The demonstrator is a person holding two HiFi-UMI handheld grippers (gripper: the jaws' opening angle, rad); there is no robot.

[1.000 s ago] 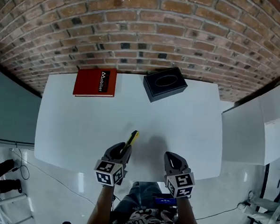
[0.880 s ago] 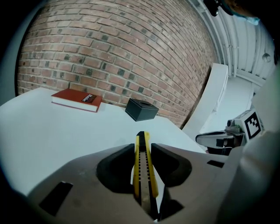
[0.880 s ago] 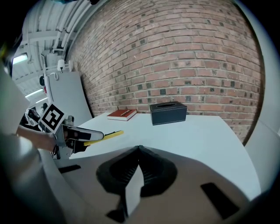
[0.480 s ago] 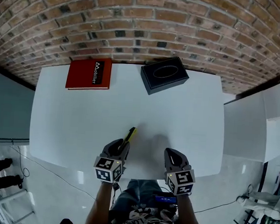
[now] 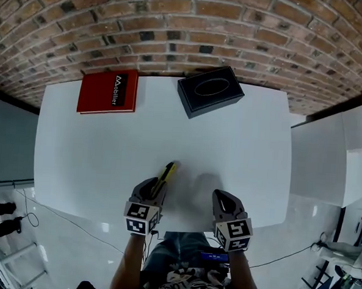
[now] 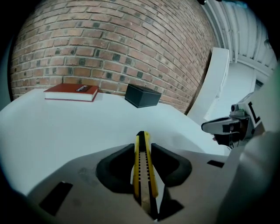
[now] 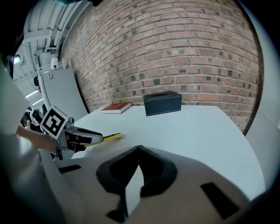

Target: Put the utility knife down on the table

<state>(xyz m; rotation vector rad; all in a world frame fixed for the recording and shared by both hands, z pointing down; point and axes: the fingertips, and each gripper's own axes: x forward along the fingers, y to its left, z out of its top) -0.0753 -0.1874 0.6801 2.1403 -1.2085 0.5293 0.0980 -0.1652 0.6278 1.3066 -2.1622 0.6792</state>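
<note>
**Utility knife clamped in the left gripper above the near table edge**

*Head view.* Only the front half of the yellow utility knife (image 5: pixel 166 172) is shown; its rear is covered by the left gripper (image 5: pixel 157 187). Whether the knife touches the white table (image 5: pixel 95 148) cannot be judged from above. The jaws of the right gripper (image 5: pixel 221 199) are masked by its own body, and both forearms (image 5: pixel 131 266) are cut off by the lower edge. A red book (image 5: pixel 109 92) and a black box (image 5: pixel 210 91) are seen at the far edge, well apart from the knife, below a brick wall (image 5: pixel 188 25).

*Left gripper view.* The black pads are seen closed narrowly on the knife (image 6: pixel 141 166), one on each side, with the notched slider uppermost and the tip pointed away, towards the box. The rear end is lost in shadow between the jaws, and no blade can be made out. The knife is held over the table near its front edge; the right gripper (image 6: pixel 225 127) is seen to the side.

*Right gripper view.* The two pads are brought together, tips touching, with nothing between them. At the left, the yellow tip (image 7: pixel 112 137) projects from the left gripper (image 7: pixel 94 139), low over the table; contact with the surface cannot be settled.
</note>
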